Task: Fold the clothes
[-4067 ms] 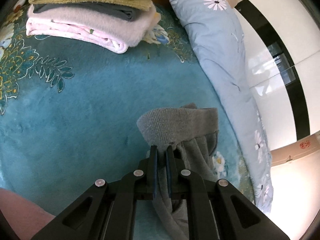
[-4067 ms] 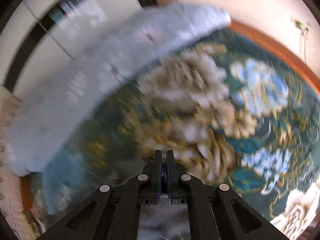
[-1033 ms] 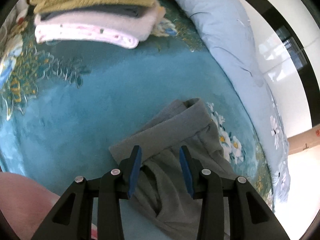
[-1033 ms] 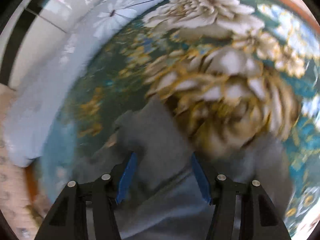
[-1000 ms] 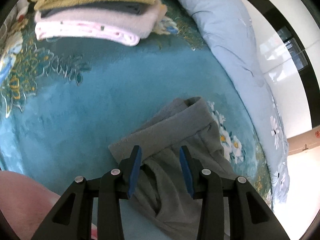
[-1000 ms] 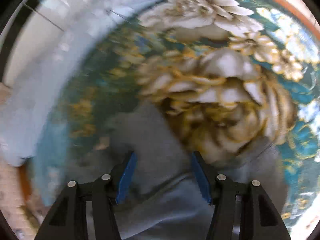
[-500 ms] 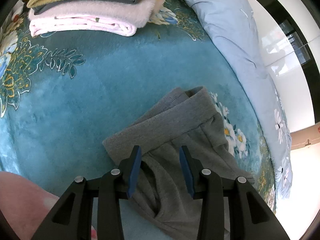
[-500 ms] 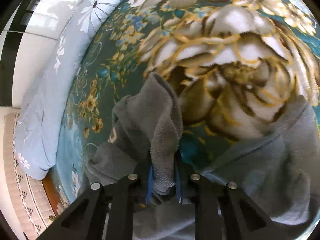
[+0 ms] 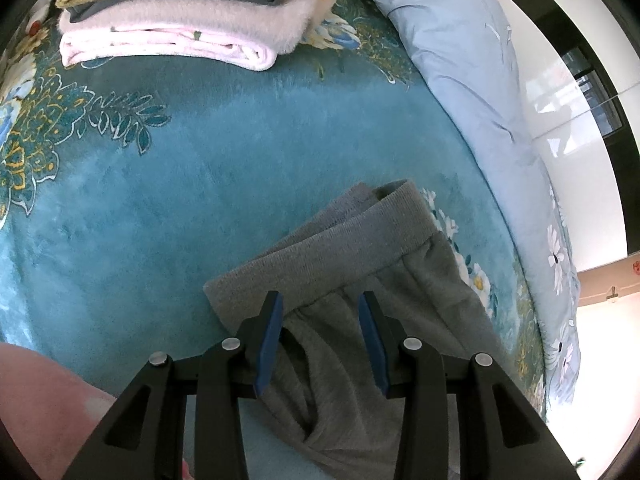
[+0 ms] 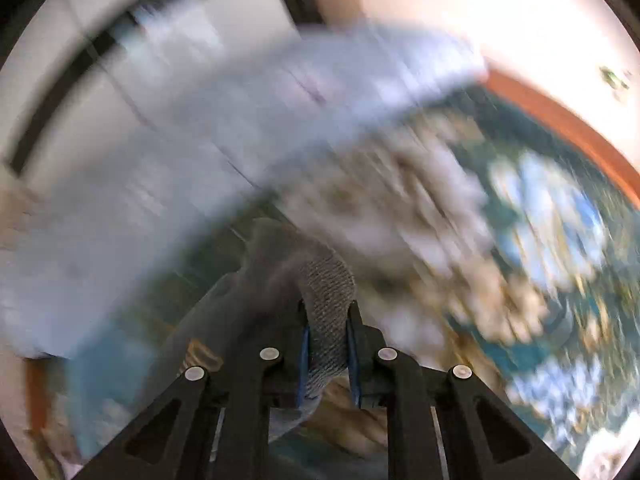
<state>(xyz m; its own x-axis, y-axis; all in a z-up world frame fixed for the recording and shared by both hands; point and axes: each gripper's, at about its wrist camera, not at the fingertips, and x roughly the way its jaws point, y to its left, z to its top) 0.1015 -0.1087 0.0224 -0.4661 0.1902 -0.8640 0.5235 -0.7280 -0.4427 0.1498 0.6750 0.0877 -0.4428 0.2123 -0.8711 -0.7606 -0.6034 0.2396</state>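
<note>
Still, the right gripper (image 10: 327,320) pinches the grey trousers' (image 9: 360,280) cuff (image 10: 328,300) mid-swing — blurred; left gripper (image 9: 320,320), fingers spread, holds nothing, so the waistband (image 9: 320,256) could drag.

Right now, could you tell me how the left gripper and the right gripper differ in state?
The left gripper is open, its blue pads apart over the grey ribbed-waistband trousers lying on the teal floral blanket. The right gripper is shut on grey ribbed fabric, with a blurred view. Both have black fingers.
</note>
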